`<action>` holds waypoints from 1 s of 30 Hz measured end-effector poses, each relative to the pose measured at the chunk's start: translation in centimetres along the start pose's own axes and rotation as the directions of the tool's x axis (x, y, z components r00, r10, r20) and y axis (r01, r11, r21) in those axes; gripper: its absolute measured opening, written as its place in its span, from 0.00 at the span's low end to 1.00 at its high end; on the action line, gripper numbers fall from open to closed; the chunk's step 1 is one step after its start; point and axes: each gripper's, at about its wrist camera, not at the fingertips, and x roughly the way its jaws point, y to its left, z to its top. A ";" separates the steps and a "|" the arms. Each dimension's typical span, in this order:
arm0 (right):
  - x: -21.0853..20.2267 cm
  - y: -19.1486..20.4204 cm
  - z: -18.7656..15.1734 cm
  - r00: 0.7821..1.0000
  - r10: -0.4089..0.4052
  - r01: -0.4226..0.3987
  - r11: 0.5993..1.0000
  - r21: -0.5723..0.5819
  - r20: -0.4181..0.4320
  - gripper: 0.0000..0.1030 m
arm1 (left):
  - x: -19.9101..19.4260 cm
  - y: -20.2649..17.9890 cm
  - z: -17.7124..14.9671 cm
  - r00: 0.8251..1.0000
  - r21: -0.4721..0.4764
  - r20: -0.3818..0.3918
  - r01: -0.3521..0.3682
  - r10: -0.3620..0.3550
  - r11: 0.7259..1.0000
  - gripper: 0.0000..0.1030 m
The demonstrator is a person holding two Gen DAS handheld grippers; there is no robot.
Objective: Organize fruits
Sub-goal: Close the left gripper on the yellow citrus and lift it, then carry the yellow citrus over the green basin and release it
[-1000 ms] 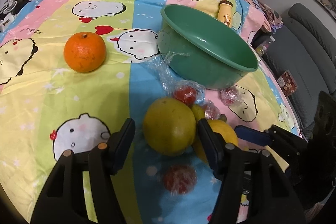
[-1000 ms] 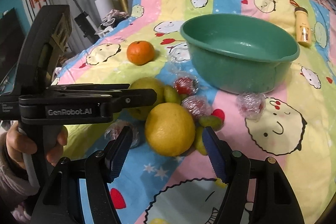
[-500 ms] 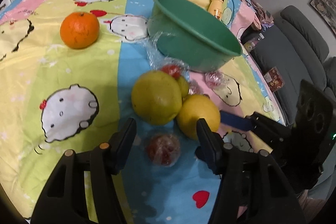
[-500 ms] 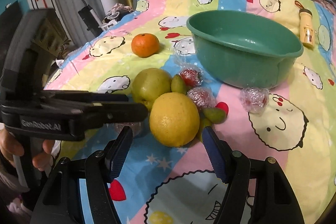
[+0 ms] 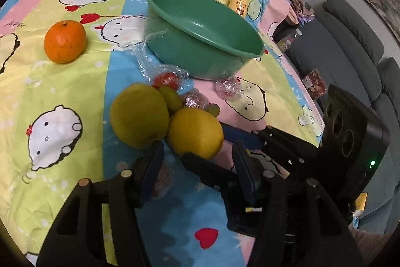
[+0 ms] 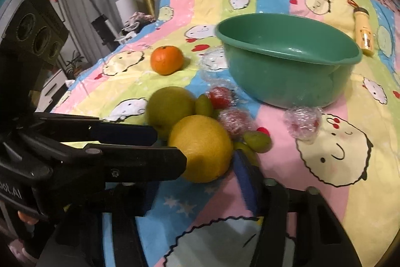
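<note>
A green basin [image 5: 205, 34] [image 6: 287, 59] stands empty on a cartoon-print cloth. In front of it lie a yellow citrus [image 5: 195, 133] [image 6: 202, 148], a yellow-green pear-like fruit [image 5: 138, 115] [image 6: 170, 109], small green fruits [image 6: 257, 140] and several plastic-wrapped red fruits [image 6: 302, 123]. An orange [image 5: 65, 41] [image 6: 167, 59] sits apart to the left. My left gripper [image 5: 197, 167] is open just short of the yellow citrus, over a wrapped red fruit [image 5: 162, 183]. My right gripper [image 6: 200, 174] is open, close behind the same citrus. The two grippers cross.
A small yellow bottle [image 5: 239, 0] [image 6: 363, 33] lies behind the basin. Loose plastic wrap [image 5: 142, 46] lies at the basin's left side. A grey sofa [image 5: 360, 41] is beyond the table's right edge. Curtains and furniture stand behind the table in the right wrist view.
My left gripper has pulled back and swung right, from around the pear-like fruit to facing the yellow citrus. My right gripper has moved closer to the citrus. Both stay open.
</note>
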 end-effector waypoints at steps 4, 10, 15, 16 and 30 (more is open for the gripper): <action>-0.3 -0.4 -0.2 1.000 0.021 -0.021 1.000 0.003 -0.012 0.53 | 1.0 -0.8 0.5 1.000 0.011 -0.010 -0.006 0.006 1.000 0.54; -0.5 -1.0 -0.4 0.999 0.040 -0.039 0.999 0.037 -0.015 0.52 | 1.1 -0.7 0.5 0.999 0.032 0.000 -0.036 0.036 0.999 0.44; -0.9 -0.4 -0.5 1.000 0.026 -0.026 1.000 0.015 -0.001 0.51 | 0.6 -0.9 0.3 0.999 0.041 0.007 -0.038 0.038 0.998 0.44; -1.0 -0.5 -0.5 0.999 0.032 -0.032 0.999 0.020 0.004 0.51 | 0.4 -1.0 0.2 0.999 0.040 0.012 -0.036 0.036 0.999 0.44; -5.4 -0.3 2.6 0.985 0.002 0.003 1.000 -0.024 0.171 0.51 | -3.1 -4.7 3.3 0.991 0.134 0.130 -0.048 0.031 0.990 0.44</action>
